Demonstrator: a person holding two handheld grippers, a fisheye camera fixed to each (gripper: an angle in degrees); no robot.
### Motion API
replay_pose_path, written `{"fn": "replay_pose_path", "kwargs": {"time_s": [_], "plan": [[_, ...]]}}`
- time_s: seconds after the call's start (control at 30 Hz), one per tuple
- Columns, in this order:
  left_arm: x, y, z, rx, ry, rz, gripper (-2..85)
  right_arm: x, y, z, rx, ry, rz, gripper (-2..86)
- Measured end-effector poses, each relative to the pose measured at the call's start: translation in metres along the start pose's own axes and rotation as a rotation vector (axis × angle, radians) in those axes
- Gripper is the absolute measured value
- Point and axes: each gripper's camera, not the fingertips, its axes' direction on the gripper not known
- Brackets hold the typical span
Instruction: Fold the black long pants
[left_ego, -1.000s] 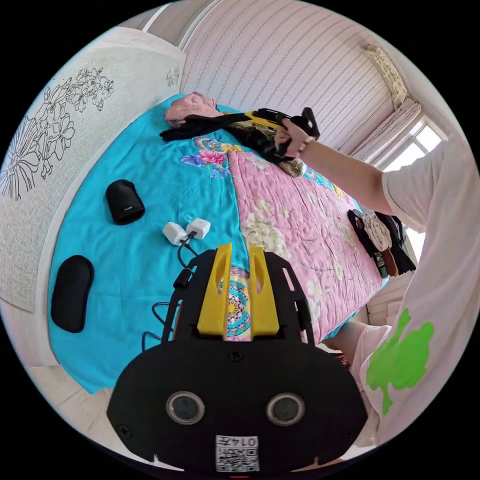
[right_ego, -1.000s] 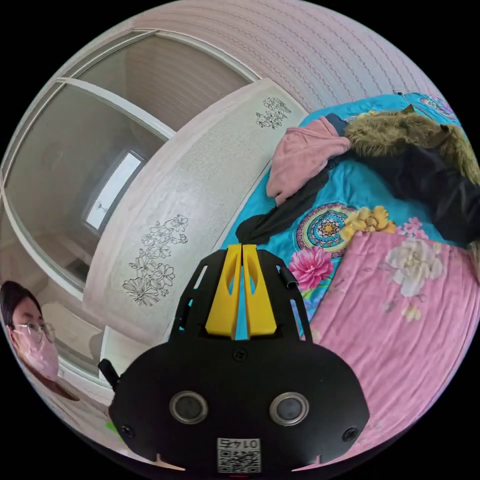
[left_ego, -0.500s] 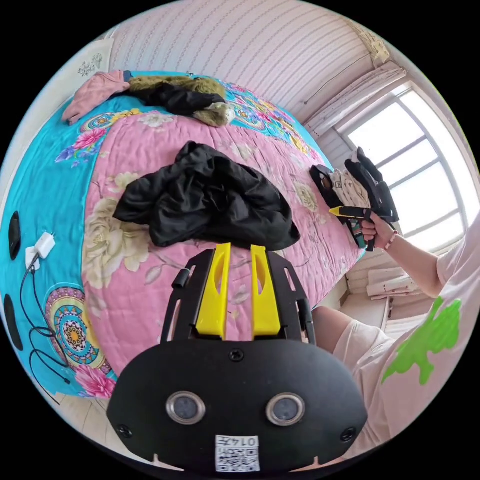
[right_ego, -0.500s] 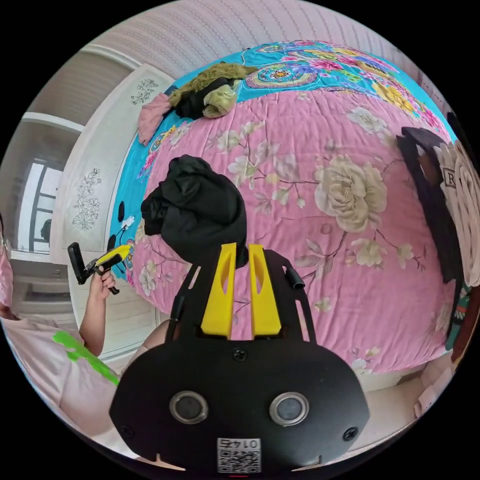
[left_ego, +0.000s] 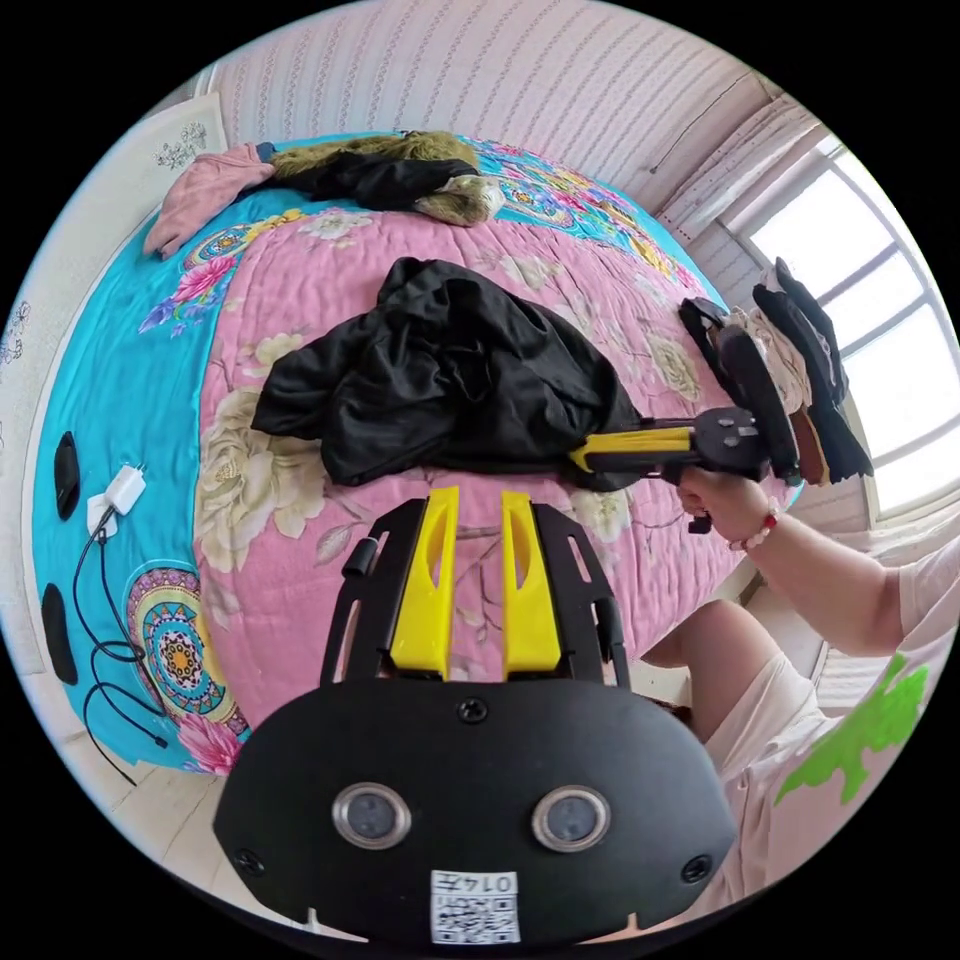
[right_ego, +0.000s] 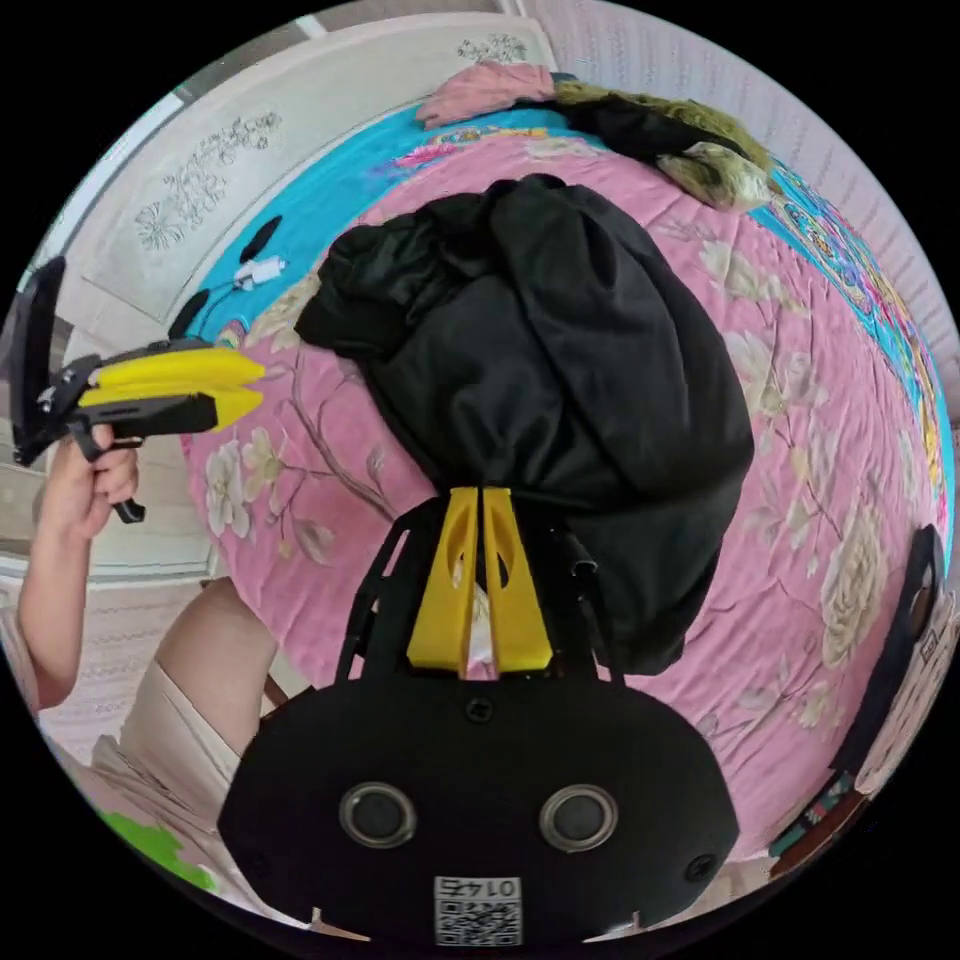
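Pants in a heap, folding not yet begun.

From the left: my left gripper hangs over the near edge of the pink quilt, jaws parted and holding nothing. The one pair of black long pants lies crumpled mid-quilt, no leg laid out, so I judge spreading, smoothing and every fold remain. My right gripper has its jaws nearly together at the heap's near hem; in the left gripper view its tips meet the cloth, but I cannot tell whether they pinch it. I count two grippers, one pants heap, one other clothes pile at the far end, and one stack of folded clothes at the right edge.
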Motion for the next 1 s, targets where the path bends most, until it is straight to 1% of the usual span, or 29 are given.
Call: {"fn": "replay_pose_path", "kwargs": {"time_s": [0.13, 0.2, 0.23, 0.3, 0.4, 0.5, 0.53, 0.57, 0.67, 0.73, 0.77, 0.83, 0.9, 0.93, 0.97, 1.0], "plan": [[0.022, 0.012, 0.027, 0.030, -0.049, -0.001, 7.8, 0.004, 0.036, -0.073, 0.157, -0.094, -0.023, -0.3], [0.034, 0.018, 0.037, 0.064, -0.066, 0.000, 8.2, 0.004, 0.063, -0.134, 0.280, -0.195, -0.051, -0.4], [0.044, 0.021, 0.043, 0.086, -0.076, 0.014, 8.4, 0.002, 0.069, -0.150, 0.307, -0.225, -0.064, -0.4], [0.061, 0.026, 0.053, 0.104, -0.078, 0.034, 8.8, -0.010, 0.096, -0.210, 0.392, -0.305, -0.125, -0.3], [0.092, 0.039, 0.065, 0.158, -0.072, 0.064, 9.4, -0.027, 0.130, -0.279, 0.465, -0.362, -0.160, -0.3], [0.134, 0.050, 0.081, 0.183, -0.085, 0.113, 10.6, -0.044, 0.162, -0.332, 0.501, -0.366, -0.185, -0.3], [0.155, 0.051, 0.093, 0.182, -0.112, 0.125, 11.1, -0.047, 0.168, -0.339, 0.507, -0.362, -0.181, -0.3], [0.176, 0.050, 0.108, 0.172, -0.099, 0.142, 10.3, -0.054, 0.178, -0.349, 0.499, -0.355, -0.177, -0.2], [0.224, 0.049, 0.139, 0.118, -0.015, 0.196, 9.6, -0.069, 0.206, -0.368, 0.479, -0.286, -0.153, -0.2], [0.246, 0.056, 0.137, 0.126, 0.045, 0.228, 10.4, -0.078, 0.225, -0.381, 0.483, -0.229, -0.145, -0.2], [0.258, 0.063, 0.133, 0.128, 0.102, 0.250, 11.2, -0.082, 0.237, -0.390, 0.488, -0.220, -0.140, -0.2], [0.272, 0.073, 0.131, 0.144, 0.137, 0.238, 13.2, -0.085, 0.253, -0.404, 0.502, -0.246, -0.133, -0.2], [0.287, 0.077, 0.142, 0.184, 0.061, 0.215, 13.8, -0.091, 0.272, -0.421, 0.516, -0.285, -0.129, -0.2], [0.296, 0.072, 0.158, 0.177, -0.016, 0.212, 13.0, -0.093, 0.277, -0.425, 0.521, -0.293, -0.130, -0.2], [0.302, 0.064, 0.177, 0.147, -0.057, 0.207, 9.4, -0.097, 0.286, -0.433, 0.524, -0.303, -0.136, -0.2], [0.303, 0.059, 0.186, 0.126, -0.055, 0.205, 6.1, -0.101, 0.295, -0.442, 0.532, -0.295, -0.133, -0.2]]}}
